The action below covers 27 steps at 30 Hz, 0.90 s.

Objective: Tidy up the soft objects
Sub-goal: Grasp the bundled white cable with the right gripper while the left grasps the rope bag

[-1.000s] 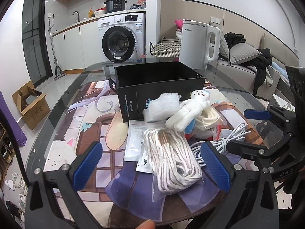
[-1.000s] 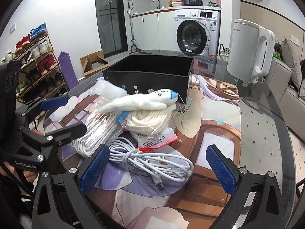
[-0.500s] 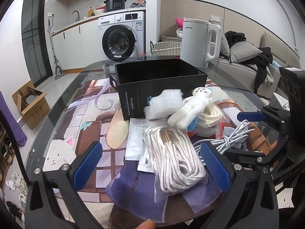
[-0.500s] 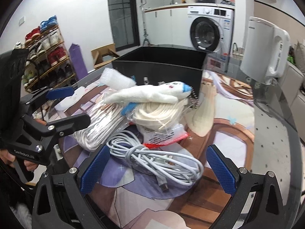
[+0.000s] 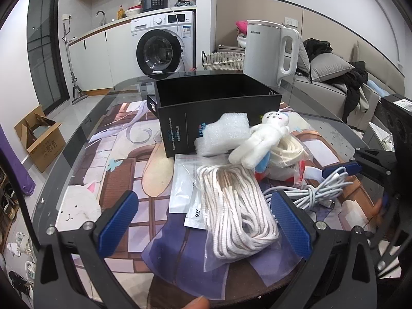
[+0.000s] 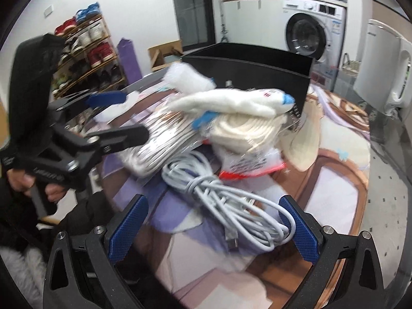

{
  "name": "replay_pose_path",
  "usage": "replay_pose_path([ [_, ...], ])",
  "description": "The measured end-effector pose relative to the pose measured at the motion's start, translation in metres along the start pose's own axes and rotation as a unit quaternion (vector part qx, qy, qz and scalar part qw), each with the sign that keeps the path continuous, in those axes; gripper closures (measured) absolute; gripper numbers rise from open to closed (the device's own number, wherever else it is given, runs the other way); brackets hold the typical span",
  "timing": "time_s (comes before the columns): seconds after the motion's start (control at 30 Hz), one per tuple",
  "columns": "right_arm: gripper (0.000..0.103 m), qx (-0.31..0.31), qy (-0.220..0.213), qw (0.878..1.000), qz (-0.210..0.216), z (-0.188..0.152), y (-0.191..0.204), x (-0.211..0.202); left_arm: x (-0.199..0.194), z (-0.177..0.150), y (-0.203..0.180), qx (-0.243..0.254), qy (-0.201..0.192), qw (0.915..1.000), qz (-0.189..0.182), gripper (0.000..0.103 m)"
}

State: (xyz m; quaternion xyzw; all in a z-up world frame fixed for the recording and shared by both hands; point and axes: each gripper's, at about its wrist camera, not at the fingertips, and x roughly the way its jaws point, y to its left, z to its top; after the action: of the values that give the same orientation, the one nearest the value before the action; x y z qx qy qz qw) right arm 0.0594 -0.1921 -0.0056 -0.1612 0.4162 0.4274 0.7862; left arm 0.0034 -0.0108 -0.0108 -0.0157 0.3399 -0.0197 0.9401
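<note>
Glass covers the surface [image 5: 85,139], with a cartoon print showing beneath it, and a kitchen with a washing machine lies beyond its far edge.

Nearest the near edge, the left tongs [image 5: 203,221] hang with their jaws spread wide and nothing between them, just short of the bagged rope [image 5: 237,211], which lies flat on a few plastic packets [image 5: 181,185]. The right tongs [image 6: 212,228] are likewise spread wide and empty, low over the grey cable [image 6: 226,203]; the coil sits between their blue pads without touching either, as far as the blurred right view shows. No item is gripped by either pair.

Behind the cable lies a second bag of cream cord [image 5: 288,152] with a red seal, and a white plush toy [image 5: 262,136] rests across its top, leaning toward the box. A lump of white foam [image 5: 224,134] leans against the front wall of the black box [image 5: 180,118], which stands toward the far edge with its top open.

Judging by this, sorting has hardly begun: every soft thing seen is on the surface in one heap in front of the box, and the part of the box's inside that shows looks bare, though its floor is hidden. All of the rope, cable, cord, toy and foam are left to move, the cable likely first.
</note>
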Motion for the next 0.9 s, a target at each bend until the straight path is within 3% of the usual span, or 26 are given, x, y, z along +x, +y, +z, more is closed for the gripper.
replay_pose_path([
  [0.13, 0.002, -0.014, 0.004, 1.000, 0.024, -0.006, 0.006, -0.003, 0.001, -0.001, 0.000, -0.003, 0.003, 1.0000, -0.003, 0.000],
  [0.33, 0.016, -0.016, -0.009, 0.999, 0.029, -0.007, 0.009, 0.001, 0.002, -0.001, 0.001, -0.004, 0.005, 1.0000, -0.005, 0.000],
  [0.43, 0.034, -0.026, -0.015, 0.999, 0.016, -0.005, 0.011, 0.003, 0.003, -0.001, 0.001, -0.001, 0.006, 1.0000, -0.001, 0.000],
  [0.6, 0.045, -0.047, -0.025, 0.999, -0.010, -0.004, 0.017, 0.006, 0.004, -0.002, 0.003, -0.005, 0.007, 1.0000, -0.004, 0.000],
  [0.7, 0.056, -0.054, -0.028, 0.998, -0.008, -0.005, 0.019, 0.005, 0.005, -0.002, 0.003, -0.005, 0.009, 0.9999, -0.005, 0.000],
  [0.8, 0.073, -0.059, -0.031, 0.998, 0.002, -0.007, 0.020, 0.003, 0.005, -0.002, 0.003, -0.004, 0.010, 0.9999, -0.006, 0.000],
  [0.9, 0.075, -0.066, -0.030, 0.997, 0.010, -0.010, 0.020, -0.001, 0.004, -0.002, 0.003, -0.006, 0.009, 0.9999, -0.009, 0.000],
])
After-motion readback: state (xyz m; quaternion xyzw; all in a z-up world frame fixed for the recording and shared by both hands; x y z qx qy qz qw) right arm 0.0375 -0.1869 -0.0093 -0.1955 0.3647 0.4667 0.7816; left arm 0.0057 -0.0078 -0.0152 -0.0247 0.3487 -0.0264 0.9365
